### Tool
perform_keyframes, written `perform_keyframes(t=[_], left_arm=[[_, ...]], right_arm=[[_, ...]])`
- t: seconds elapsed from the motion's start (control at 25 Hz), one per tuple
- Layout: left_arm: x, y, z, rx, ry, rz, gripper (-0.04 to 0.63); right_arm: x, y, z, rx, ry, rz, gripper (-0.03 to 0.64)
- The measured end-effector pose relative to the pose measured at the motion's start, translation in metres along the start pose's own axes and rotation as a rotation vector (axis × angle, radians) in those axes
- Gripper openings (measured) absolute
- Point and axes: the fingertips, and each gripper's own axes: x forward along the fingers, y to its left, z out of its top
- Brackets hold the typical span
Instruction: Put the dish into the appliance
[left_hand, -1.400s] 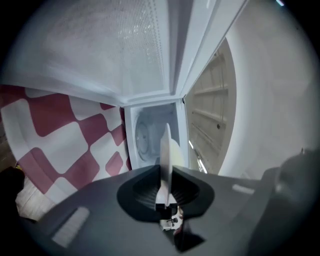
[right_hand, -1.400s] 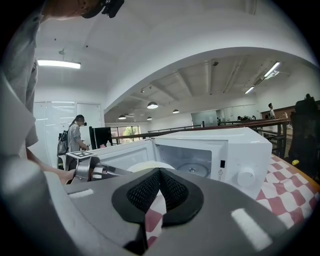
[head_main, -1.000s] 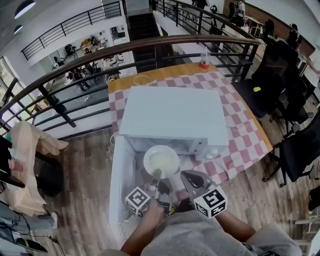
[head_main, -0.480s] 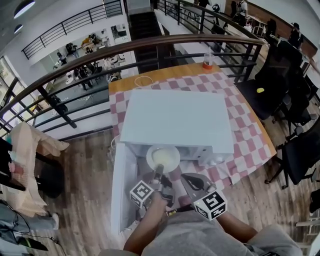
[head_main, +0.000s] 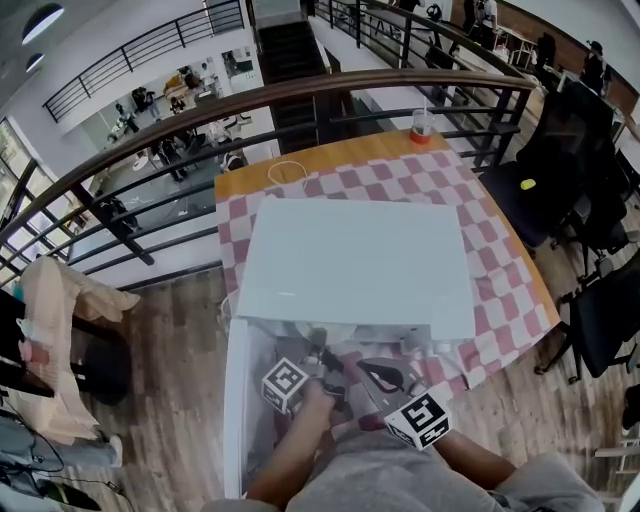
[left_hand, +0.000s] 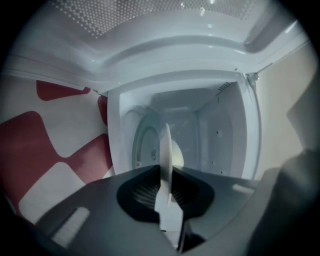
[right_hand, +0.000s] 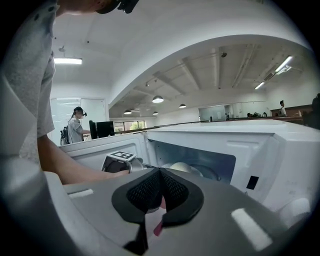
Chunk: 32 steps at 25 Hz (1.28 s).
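- Two hand-held grippers work at the open front of a white microwave oven (head_main: 355, 260), which stands on a bench (head_main: 505, 270) covered in red-and-white check cloth.
- Its door (head_main: 238, 400) is swung fully open to the left.
- Left gripper (left_hand: 164, 189): jaws clamped on the rim of a white dish (left_hand: 165, 147), which is seen edge-on between the pads.
- Dish location: inside the oven cavity. The head view hides it under the oven top. The right gripper view shows it just within the opening. Contact with the cavity floor cannot be determined.
- Right gripper (right_hand: 159, 189): jaws together, nothing between them. It is outside the oven, just beside the left gripper.
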Motion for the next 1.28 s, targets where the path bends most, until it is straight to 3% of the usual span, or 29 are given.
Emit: perform_keyframes(t=[0.4, 0.68, 0.92, 1.12, 1.28], left_arm=[[0.040, 0.004, 0.006, -0.013, 0.024, 0.079, 0.044], [0.054, 0.004, 0.008, 0.000, 0.028, 0.080, 0.043], [0.055, 0.000, 0.001, 0.105, 0.107, 0.060, 0.055], [0.046, -0.008, -0.004, 0.227, 0.193, 0.017, 0.170], [0.038, -0.009, -0.011, 0.348, 0.291, 0.010, 0.221]], right_arm=[[0.025, -0.001, -0.004, 0.042, 0.028, 0.075, -0.002], [0.025, -0.005, -0.010, 0.061, 0.027, 0.072, -0.002], [0.020, -0.011, -0.012, 0.053, 0.029, 0.062, -0.002], [0.017, -0.010, -0.014, 0.049, 0.028, 0.055, -0.002], [0.017, -0.006, -0.012, 0.026, 0.024, 0.056, -0.002]])
